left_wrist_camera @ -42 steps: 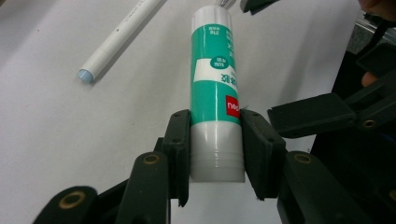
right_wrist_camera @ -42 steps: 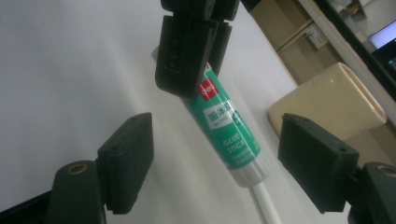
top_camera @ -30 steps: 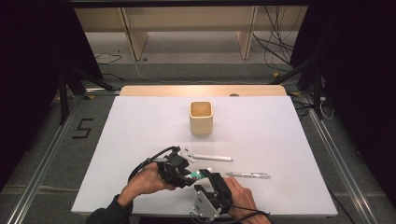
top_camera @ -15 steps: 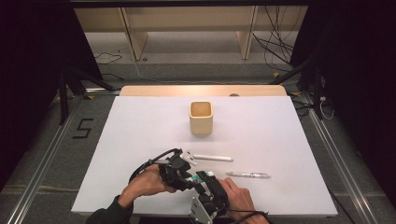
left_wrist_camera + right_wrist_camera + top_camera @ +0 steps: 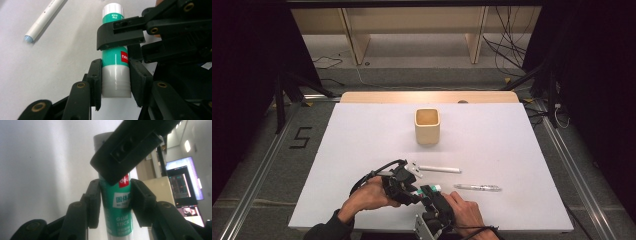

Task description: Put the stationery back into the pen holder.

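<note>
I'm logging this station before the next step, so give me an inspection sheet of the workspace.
Surface: white table, no marks seen.
Job's things: glue stick, clamped by both grippers, cap end in the left one.
Clutter: white pen, clear pen, beige cup, each apart.
Grippers: left gripper and right gripper, both shut on the stick.
Cables: black cable loops from the left gripper.
Surroundings: floor cables, wooden shelf legs.
</note>
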Motion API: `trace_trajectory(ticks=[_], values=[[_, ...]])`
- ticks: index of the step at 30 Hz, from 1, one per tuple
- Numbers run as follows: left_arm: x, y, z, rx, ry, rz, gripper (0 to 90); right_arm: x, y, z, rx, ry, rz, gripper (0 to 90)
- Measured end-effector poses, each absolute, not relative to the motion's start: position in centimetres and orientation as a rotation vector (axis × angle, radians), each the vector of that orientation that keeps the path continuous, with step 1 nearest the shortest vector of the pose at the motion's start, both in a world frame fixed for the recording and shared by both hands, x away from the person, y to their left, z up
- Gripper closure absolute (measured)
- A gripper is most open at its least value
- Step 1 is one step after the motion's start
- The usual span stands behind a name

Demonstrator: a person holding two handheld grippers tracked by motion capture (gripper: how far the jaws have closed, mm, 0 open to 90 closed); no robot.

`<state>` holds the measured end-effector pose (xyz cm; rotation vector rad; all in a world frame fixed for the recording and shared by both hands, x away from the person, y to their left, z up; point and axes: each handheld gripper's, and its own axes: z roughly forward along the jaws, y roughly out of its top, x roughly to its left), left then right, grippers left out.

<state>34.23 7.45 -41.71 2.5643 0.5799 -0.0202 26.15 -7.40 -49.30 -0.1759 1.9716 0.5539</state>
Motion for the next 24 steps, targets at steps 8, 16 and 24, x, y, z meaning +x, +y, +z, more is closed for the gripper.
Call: trace_trajectory(ticks=[8,16,24], values=[[34.3,7.5,-41.8,2.571,0.577,-0.03,64.2,26.0,-7.2,-49.5,-0.205,1.963,0.522,65.6],[34.6,8.2,-41.9,2.534,0.598,-0.016,50.1,26.3,-7.7,-49.5,-0.174,1.973,0.518,65.8],[35.0,9.4,-41.7,2.471,0.626,-0.047,36.4,26.6,-8.6,-49.2,-0.136,1.977,0.524,65.8]])
